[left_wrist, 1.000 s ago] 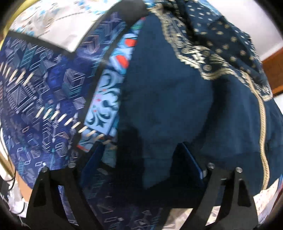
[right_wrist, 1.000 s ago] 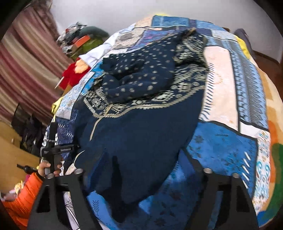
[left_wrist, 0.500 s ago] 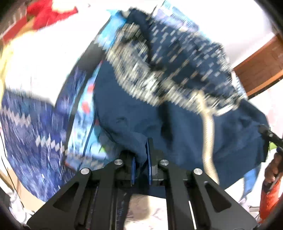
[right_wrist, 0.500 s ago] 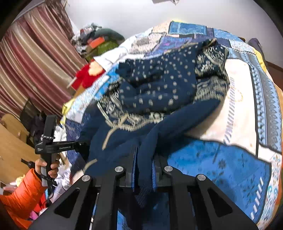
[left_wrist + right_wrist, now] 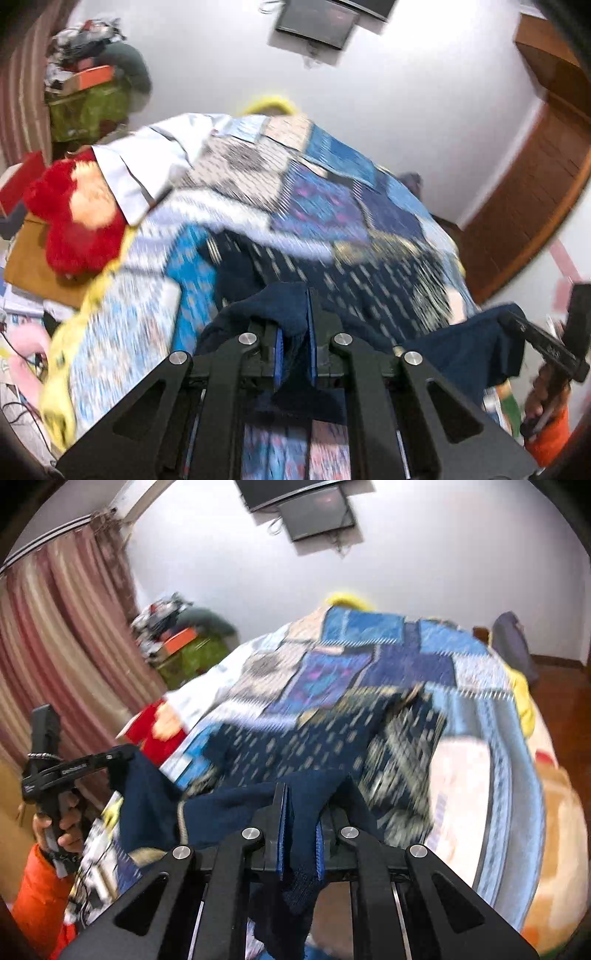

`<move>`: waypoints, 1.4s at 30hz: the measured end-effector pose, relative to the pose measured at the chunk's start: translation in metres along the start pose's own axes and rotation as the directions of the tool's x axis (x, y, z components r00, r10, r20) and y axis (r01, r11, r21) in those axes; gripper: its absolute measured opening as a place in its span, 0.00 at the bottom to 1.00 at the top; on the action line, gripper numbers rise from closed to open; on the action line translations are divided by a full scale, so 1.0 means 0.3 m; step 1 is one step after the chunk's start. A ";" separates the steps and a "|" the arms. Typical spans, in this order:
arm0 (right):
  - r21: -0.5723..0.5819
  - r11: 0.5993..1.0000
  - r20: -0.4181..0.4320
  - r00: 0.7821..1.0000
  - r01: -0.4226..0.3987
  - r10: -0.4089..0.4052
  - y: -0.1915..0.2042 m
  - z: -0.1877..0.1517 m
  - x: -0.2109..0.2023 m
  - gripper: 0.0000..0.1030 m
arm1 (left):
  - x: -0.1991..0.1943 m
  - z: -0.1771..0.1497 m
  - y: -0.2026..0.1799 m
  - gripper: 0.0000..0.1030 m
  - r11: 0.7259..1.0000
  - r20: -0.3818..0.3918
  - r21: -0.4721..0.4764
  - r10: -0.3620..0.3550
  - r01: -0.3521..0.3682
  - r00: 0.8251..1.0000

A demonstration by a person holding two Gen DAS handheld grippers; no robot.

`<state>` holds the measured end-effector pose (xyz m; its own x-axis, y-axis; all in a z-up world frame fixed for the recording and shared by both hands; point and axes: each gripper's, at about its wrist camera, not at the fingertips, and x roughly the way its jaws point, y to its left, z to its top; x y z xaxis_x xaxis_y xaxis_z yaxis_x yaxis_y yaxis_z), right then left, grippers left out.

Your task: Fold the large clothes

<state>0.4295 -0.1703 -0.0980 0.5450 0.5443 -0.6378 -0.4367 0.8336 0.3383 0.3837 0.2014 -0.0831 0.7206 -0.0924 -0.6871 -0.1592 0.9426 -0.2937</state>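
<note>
Now both hand-held grippers, left point(image 5: 295, 343) and right point(image 5: 301, 834), have clamped the navy garment point(image 5: 295, 760) hem, raised off the bed point(image 5: 480, 775), ready for folding.

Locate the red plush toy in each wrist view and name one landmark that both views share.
Left wrist view: the red plush toy lies at the left edge, beside the bed's patchwork quilt.
Right wrist view: the toy is left of centre, at the quilt's left side.
Shared landmark: the dark wall-mounted screen at top centre.
</note>
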 end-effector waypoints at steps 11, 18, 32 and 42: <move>0.030 0.981 -0.189 0.965 0.193 -0.184 -0.306 0.093 0.546 0.09 | 0.595 -0.008 0.179 0.11 0.964 -0.215 -0.027 0.253 -0.265 0.943; -0.023 0.995 -0.203 0.974 0.094 -0.096 -0.367 0.091 0.535 0.10 | 0.669 -0.048 0.206 0.20 0.956 -0.233 0.044 0.292 -0.290 0.928; -0.059 0.936 -0.179 0.919 0.347 -0.352 -0.481 0.042 0.203 0.10 | 0.447 0.020 0.081 0.85 0.879 -0.089 0.267 0.430 -0.394 0.899; -0.143 0.985 -0.187 0.974 0.101 -0.127 -0.187 -0.035 0.225 0.10 | 0.293 -0.062 0.007 0.89 0.931 -0.110 0.261 0.290 -0.254 0.951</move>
<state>0.4835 -0.1814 -0.1673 0.4522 0.4069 -0.7937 -0.4775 0.8621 0.1699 0.4343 0.1893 -0.1566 0.5643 0.1502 -0.8118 -0.1549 0.9851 0.0746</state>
